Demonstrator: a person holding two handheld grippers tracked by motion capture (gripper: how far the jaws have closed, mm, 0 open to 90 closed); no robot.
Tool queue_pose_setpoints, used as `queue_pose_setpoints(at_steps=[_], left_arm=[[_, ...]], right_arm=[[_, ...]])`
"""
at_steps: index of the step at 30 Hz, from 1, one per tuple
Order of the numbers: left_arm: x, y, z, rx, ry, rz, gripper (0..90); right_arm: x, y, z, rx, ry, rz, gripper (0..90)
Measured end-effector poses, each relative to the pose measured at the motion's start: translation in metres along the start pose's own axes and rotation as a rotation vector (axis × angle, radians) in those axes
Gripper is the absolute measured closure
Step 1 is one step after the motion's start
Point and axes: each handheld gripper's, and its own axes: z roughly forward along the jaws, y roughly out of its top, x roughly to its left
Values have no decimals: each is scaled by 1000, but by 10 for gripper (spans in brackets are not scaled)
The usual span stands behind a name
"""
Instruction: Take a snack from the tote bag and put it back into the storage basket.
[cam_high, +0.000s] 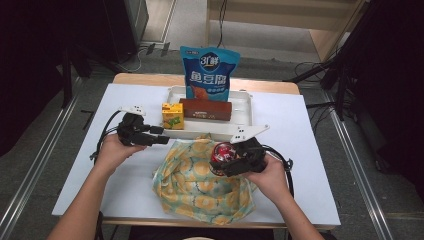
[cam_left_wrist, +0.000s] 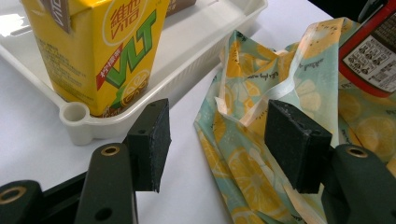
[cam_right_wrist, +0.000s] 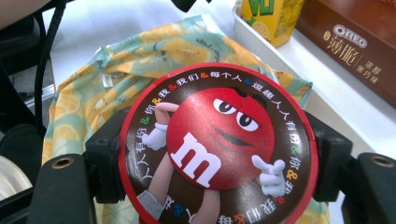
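Right tongs (cam_high: 231, 161) pinch a red candy tub (cam_high: 223, 153) above the lemon-print bag (cam_high: 197, 185); left tongs (cam_left_wrist: 219, 140), spread, should hold its opening wide.

A staged recording bench in a lab or studio, not a home: a white-topped table (cam_high: 300, 130) stands on a bare grey floor (cam_high: 190, 25), ringed by black stands at 10 and 2 o'clock, with cables (cam_high: 145, 50) trailing across the floor at 12 o'clock. Metal rails (cam_high: 360, 175) run along both sides at 3 and 9 o'clock. Packaged snacks sit in a white tray (cam_high: 245, 107) at 12 o'clock as props; wooden furniture (cam_high: 300, 15) stands behind at 1 o'clock.
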Motion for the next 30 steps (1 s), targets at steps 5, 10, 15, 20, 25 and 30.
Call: queue_pose_setpoints(at_steps=[5,10,15,20,25,30], left_arm=[[0,0,0,0,-2,1,412],[-1,0,-1,-8,4,5,412],[0,0,-2,-16,1,2,413],[-1,0,-2,-13,0,5,413],[-2,0,-2,-8,-3,5,416],[-1,0,-2,-11,0,5,416]], right_arm=[[2,3,-2,8,-2,6,265],[-1,9,-3,1,-1,7,265],[-5,15,-5,1,4,6,265],[-10,20,-8,-2,1,11,265],[-16,25,-9,-6,6,15,265],[-21,32,-11,-3,4,17,265]])
